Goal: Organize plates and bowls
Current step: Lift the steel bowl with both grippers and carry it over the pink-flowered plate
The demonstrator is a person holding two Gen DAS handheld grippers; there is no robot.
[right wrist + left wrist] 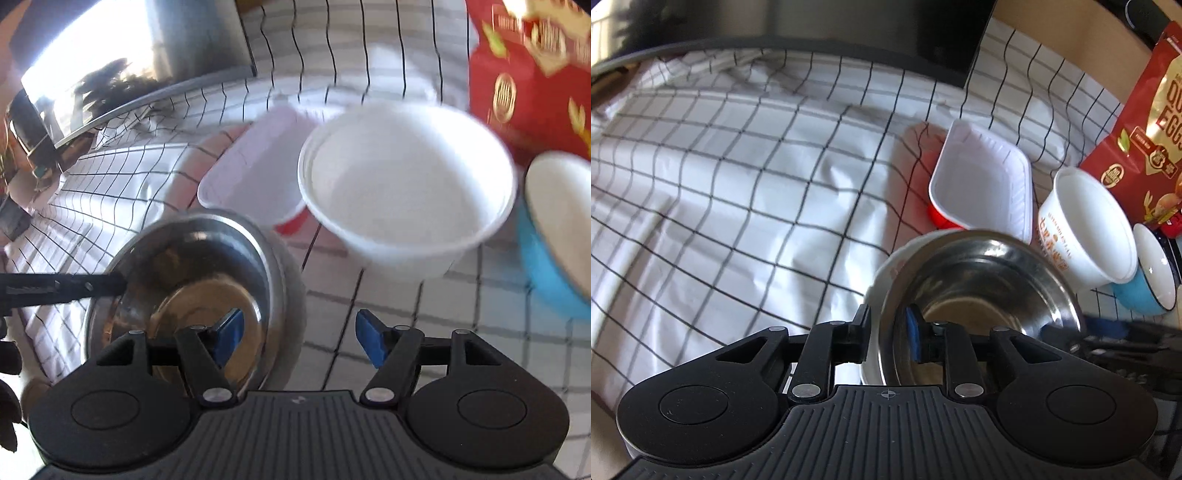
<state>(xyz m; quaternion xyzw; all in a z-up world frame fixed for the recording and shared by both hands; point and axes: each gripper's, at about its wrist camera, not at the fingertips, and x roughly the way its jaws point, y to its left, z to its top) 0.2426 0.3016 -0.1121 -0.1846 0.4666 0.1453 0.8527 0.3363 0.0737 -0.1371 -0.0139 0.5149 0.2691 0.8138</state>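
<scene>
- Left gripper [886, 332] is clamped on the near rim of the steel bowl [982, 284], one pad inside, one finger outside
- The steel bowl sits nested in a white dish [886, 273] on the checked cloth [738, 184]
- Right gripper [299, 336] stands open with nothing between its blue pads [371, 341], above the cloth just right of the steel bowl [207, 277]
- Behind it are a white tray [982, 181], a paper bowl [1086, 225] and a blue bowl [1152, 273], all near a red bag [1137, 122]
</scene>
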